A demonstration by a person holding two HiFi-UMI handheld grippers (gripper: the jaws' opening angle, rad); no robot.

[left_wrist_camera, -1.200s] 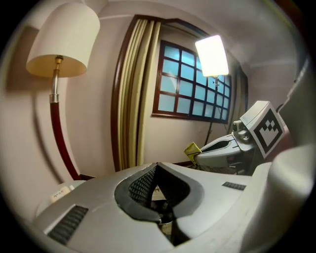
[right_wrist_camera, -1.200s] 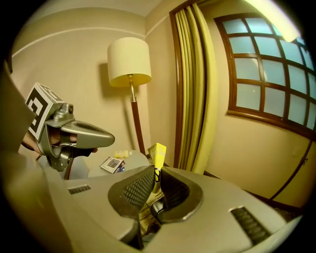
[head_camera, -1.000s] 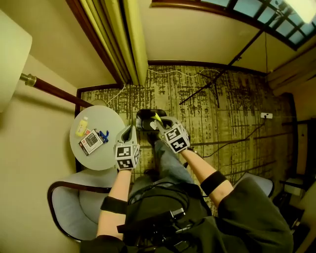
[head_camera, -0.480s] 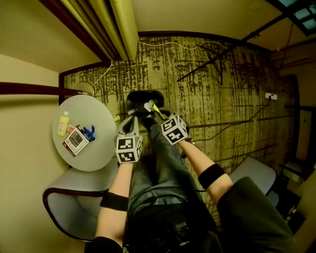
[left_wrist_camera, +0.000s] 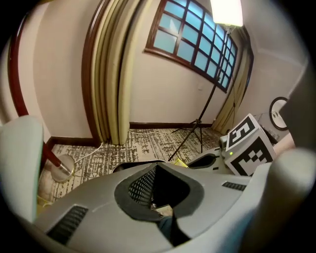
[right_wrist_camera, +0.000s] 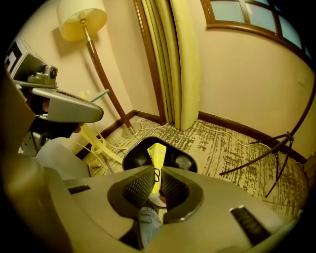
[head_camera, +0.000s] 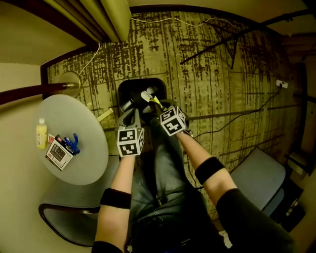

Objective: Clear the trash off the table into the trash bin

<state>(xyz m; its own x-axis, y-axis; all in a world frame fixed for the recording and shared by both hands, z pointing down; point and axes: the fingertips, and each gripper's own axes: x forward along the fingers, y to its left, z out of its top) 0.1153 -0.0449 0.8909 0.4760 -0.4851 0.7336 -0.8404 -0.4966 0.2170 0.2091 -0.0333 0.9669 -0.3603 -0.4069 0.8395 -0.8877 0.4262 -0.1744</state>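
The right gripper (right_wrist_camera: 157, 176) is pinching a yellow wrapper (right_wrist_camera: 157, 154). Its two jaws are closed on the bottom end of the wrapper, and the rest sticks up past them. There is a small black mark on the wrapper, but it is too tiny to read. The wrapper hangs right over the black trash bin (head_camera: 129, 89), which stands on the patterned carpet (head_camera: 212, 94).

The left gripper (head_camera: 132, 113) is closed and has nothing in it. It is just beside the right one, over the near edge of the bin. The person's legs in jeans (head_camera: 163, 168) are under both grippers, and one foot is close to the bin.

To the left is a round grey table (head_camera: 91, 158). On it stand a little yellow bottle (head_camera: 41, 134), a small box (head_camera: 58, 153) with a dark label and a blue thing (head_camera: 72, 143) touching the box. The words on the box and bottle are too small to read.

A grey chair (head_camera: 59, 225) is next to the table. A lamp pole (head_camera: 29, 92) leans over the table. Yellow curtains (head_camera: 106, 15), a white cord (head_camera: 163, 21) and a black stand (head_camera: 222, 42) are farther back.
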